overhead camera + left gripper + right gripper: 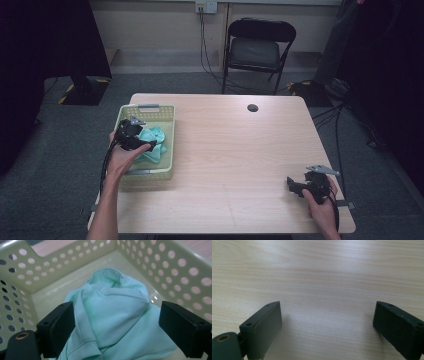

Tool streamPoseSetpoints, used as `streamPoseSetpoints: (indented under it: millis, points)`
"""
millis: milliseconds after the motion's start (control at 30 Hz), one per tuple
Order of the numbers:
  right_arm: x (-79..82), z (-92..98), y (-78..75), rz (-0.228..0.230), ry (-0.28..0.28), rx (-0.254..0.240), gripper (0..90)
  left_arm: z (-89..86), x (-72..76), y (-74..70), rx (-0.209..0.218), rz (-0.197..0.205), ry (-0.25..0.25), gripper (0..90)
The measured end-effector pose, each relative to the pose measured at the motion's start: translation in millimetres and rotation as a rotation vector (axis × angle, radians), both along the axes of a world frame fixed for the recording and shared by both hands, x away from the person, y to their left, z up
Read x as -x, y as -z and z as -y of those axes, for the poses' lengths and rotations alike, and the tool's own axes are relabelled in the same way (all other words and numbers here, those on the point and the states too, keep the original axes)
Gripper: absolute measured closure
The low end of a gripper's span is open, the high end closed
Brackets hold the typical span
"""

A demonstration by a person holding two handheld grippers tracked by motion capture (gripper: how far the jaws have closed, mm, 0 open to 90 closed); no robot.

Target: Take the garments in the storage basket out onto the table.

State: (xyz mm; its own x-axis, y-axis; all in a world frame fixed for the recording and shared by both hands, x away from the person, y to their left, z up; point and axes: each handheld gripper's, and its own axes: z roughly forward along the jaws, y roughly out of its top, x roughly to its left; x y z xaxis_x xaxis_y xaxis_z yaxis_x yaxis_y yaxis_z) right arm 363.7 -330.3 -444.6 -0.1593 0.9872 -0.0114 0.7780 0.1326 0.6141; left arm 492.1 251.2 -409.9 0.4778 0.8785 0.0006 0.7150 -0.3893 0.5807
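Note:
A crumpled mint-green cloth (pixel 153 142) (pixel 112 315) lies inside a pale yellow-green perforated basket (pixel 170 112) (pixel 175 267) at the table's left side. My left gripper (pixel 136 142) (pixel 116 332) hangs over the basket with its jaws wide open on either side of the cloth, nothing pinched between them. My right gripper (pixel 295 186) (pixel 327 327) rests low over the bare wooden tabletop (pixel 324 277) near the front right corner, its jaws spread open with only wood between them.
The light wooden table (pixel 240 150) has a round dark cable hole (pixel 252 107) near its far edge. A black folding chair (pixel 257 47) stands behind the table. Cables run across the grey floor at the right.

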Motion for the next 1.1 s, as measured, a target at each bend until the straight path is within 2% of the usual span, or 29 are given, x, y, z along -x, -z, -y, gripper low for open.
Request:
streamPoseSetpoints:
  millis: [33,67,100,167,300,433,467,600,767,867,933,1100]
  points:
    - [0.0,0.0,0.0,0.000,0.000,0.000,7.5,1.2,-0.9,4.7,-0.020,-0.014,-0.005,13.5]
    - [0.0,0.0,0.0,0.000,0.000,0.000,7.5,1.2,-0.9,4.7,-0.020,-0.014,-0.005,13.9]
    - [0.0,0.0,0.0,0.000,0.000,0.000,7.5,3.3,-1.2,5.8,-0.046,-0.012,0.006,14.2]
    - [0.0,0.0,0.0,0.000,0.000,0.000,7.5,3.2,-1.3,5.7,-0.038,-0.013,0.008,14.2]
    - [0.0,0.0,0.0,0.000,0.000,0.000,7.5,0.9,-4.1,9.3,-0.037,-0.043,-0.023,13.9]
    - [0.0,0.0,0.0,0.000,0.000,0.000,7.5,0.5,-7.2,12.8,-0.051,-0.079,-0.033,13.7]
    - [0.0,0.0,0.0,0.000,0.000,0.000,7.5,0.0,-8.9,14.3,-0.051,-0.099,-0.037,13.6]
    - [0.0,-0.1,0.0,0.000,0.000,0.000,7.5,-0.6,-9.7,15.1,-0.051,-0.106,-0.047,13.5]
    - [0.1,0.0,0.0,0.000,0.000,0.000,7.5,1.4,-10.6,18.6,-0.078,-0.119,-0.034,13.5]
    - [0.1,0.0,0.0,0.000,0.000,0.000,7.5,1.1,-12.4,21.9,-0.078,-0.145,-0.047,13.4]
    - [0.2,-0.1,0.0,0.000,0.000,0.000,7.5,1.1,-13.3,25.7,-0.092,-0.180,-0.046,13.3]
    - [0.3,-0.1,0.0,0.000,0.000,0.000,7.5,3.7,-15.3,30.2,-0.111,-0.199,-0.047,11.9]
